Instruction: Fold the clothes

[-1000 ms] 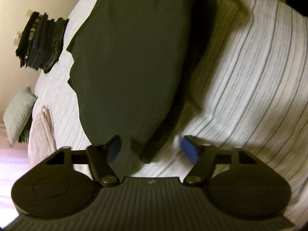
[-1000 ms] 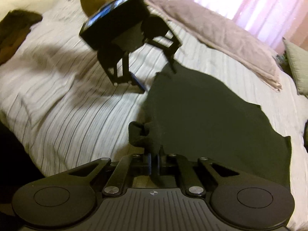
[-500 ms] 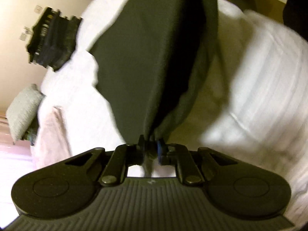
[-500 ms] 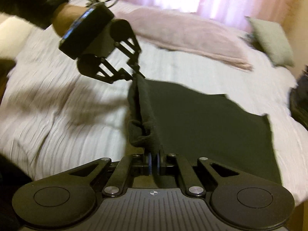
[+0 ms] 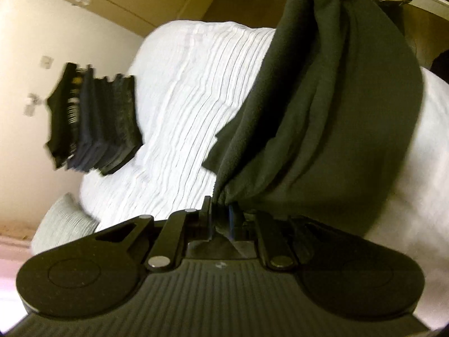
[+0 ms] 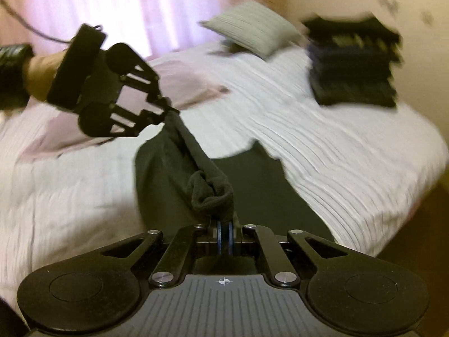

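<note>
Bed (image 6: 322, 146) with a striped white cover fills both views; dark cloth (image 6: 179, 174) hangs stretched above it, lower part draped on the cover. Stack of folded dark clothes (image 6: 353, 73) sits near a grey pillow (image 6: 252, 28). Left gripper (image 5: 221, 216) and right gripper (image 6: 224, 224) each pinch a bunched corner of the cloth

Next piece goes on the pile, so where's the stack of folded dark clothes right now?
The stack of folded clothes sits at the bed's far right corner in the right wrist view, by the wall, right of the grey pillow.
</note>
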The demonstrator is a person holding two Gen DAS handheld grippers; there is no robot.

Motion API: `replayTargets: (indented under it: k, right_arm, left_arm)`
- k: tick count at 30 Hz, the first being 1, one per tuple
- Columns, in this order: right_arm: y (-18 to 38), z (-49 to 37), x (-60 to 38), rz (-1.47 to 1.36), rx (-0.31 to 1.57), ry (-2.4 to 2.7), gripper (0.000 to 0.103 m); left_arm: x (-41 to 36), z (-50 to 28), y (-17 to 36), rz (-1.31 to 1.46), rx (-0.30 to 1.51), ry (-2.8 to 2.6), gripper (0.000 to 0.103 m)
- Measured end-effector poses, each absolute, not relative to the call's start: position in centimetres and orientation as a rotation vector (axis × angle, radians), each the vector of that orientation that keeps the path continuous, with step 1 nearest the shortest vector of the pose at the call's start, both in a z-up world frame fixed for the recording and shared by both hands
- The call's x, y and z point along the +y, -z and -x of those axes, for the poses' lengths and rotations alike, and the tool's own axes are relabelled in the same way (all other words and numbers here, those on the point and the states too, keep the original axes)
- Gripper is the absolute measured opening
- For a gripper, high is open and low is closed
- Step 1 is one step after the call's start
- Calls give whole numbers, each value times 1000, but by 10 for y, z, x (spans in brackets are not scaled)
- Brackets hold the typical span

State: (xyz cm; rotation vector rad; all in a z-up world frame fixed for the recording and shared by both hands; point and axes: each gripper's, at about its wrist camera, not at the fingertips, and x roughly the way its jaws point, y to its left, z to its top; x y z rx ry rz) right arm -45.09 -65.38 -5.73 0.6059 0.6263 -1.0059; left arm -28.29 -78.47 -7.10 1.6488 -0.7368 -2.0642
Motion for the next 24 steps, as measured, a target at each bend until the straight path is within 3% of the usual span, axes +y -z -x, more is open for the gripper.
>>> replayTargets:
  k: [7, 14, 24]
  right_arm:
    - [115, 537, -729, -907, 569, 1039, 3]
    - [149, 571, -745, -1094, 542, 1061, 3]
    - [151, 577, -738, -1163, 471, 1151, 3]
  left_arm:
    - [-882, 351, 140, -1815, -629, 2167, 9]
    - [-921, 377, 182, -1902, -521, 2232, 10]
    - [-914, 374, 173, -1843, -516, 2251, 9]
